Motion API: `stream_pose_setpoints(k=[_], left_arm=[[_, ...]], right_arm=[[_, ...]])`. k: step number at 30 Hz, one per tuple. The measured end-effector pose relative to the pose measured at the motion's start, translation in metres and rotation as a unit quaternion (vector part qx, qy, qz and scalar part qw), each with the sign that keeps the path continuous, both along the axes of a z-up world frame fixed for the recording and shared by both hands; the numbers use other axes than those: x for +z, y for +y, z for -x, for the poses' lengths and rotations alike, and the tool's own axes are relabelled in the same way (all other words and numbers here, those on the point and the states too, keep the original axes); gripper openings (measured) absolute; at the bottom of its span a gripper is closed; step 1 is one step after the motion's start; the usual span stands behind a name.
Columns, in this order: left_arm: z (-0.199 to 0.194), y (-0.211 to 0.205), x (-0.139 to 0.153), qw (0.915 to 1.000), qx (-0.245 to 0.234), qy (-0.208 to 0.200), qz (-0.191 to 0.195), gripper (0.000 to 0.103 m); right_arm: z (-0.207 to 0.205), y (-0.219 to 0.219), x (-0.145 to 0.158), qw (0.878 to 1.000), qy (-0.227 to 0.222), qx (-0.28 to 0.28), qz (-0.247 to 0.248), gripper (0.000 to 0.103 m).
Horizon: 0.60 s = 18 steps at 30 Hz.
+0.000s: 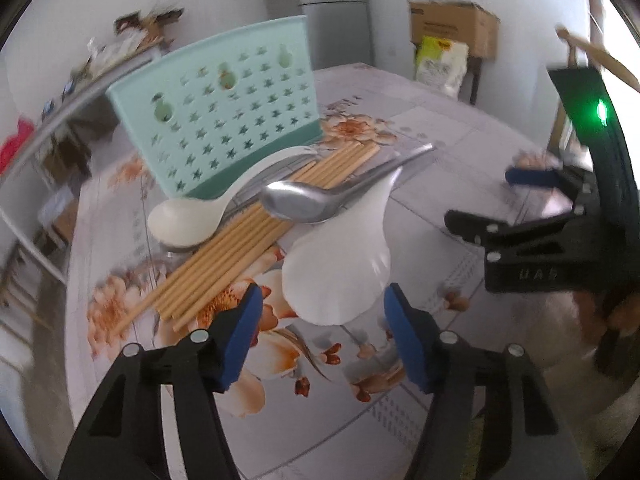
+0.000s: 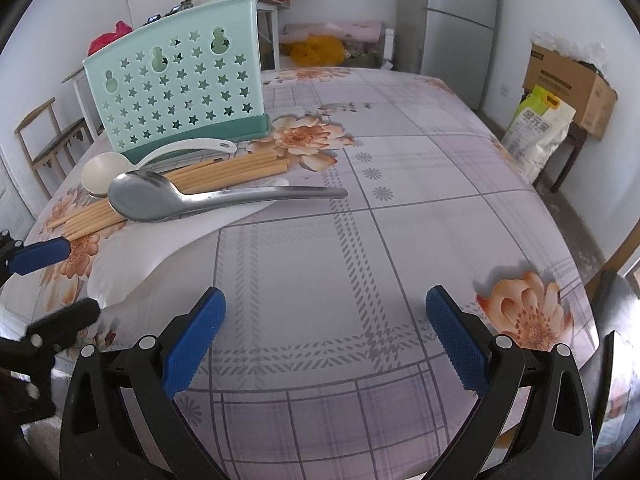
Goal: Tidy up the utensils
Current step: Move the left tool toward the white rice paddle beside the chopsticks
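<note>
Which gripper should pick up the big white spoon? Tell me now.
Left, probably. The left gripper is open with the white spoon bowl just ahead between its fingers. The right gripper is open over bare tablecloth, farther from it.

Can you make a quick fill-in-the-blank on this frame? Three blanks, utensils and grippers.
1. The metal spoon lies across the bundle of ____.
2. The holder is punched with ____-shaped holes.
3. The bowl of the big white spoon lies between the pads of the ____ gripper, which do not touch it.

Missing words: chopsticks; star; left
</note>
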<state>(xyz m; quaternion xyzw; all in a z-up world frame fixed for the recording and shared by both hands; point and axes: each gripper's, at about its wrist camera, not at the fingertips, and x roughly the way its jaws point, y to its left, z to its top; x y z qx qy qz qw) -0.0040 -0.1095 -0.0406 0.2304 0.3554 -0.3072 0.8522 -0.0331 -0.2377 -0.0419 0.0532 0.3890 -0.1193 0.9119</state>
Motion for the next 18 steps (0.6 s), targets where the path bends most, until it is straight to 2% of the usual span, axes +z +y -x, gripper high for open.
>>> stream_pose_setpoints(k=[2, 5, 9, 12, 14, 18], left_arm=[[0.002, -0.009, -0.005, 0.9992, -0.027, -0.015, -0.027, 0.061], [-0.001, -0.014, -0.007, 0.998, -0.049, -0.027, -0.03, 0.061], [-0.023, -0.013, -0.007, 0.9984, -0.054, 0.013, 0.002, 0.059], [-0.026, -0.013, -0.006, 0.9977, -0.065, 0.018, 0.006, 0.053], [-0.025, -0.013, -0.002, 0.997, -0.074, 0.022, 0.013, 0.043], [-0.031, -0.008, 0.009, 0.995, -0.074, 0.051, 0.044, 0.036]], right_arm=[[0.0, 0.0, 0.0, 1.0, 0.0, 0.0, -0.001, 0.096], [0.0, 0.0, 0.0, 1.0, -0.001, 0.001, -0.002, 0.096], [-0.001, 0.0, 0.0, 1.0, -0.001, 0.0, -0.002, 0.096], [-0.001, 0.0, 0.0, 1.0, -0.001, 0.0, -0.002, 0.096], [-0.002, 0.001, 0.0, 1.0, -0.001, 0.0, -0.002, 0.096], [-0.001, 0.0, 0.0, 1.0, -0.002, 0.0, -0.002, 0.096]])
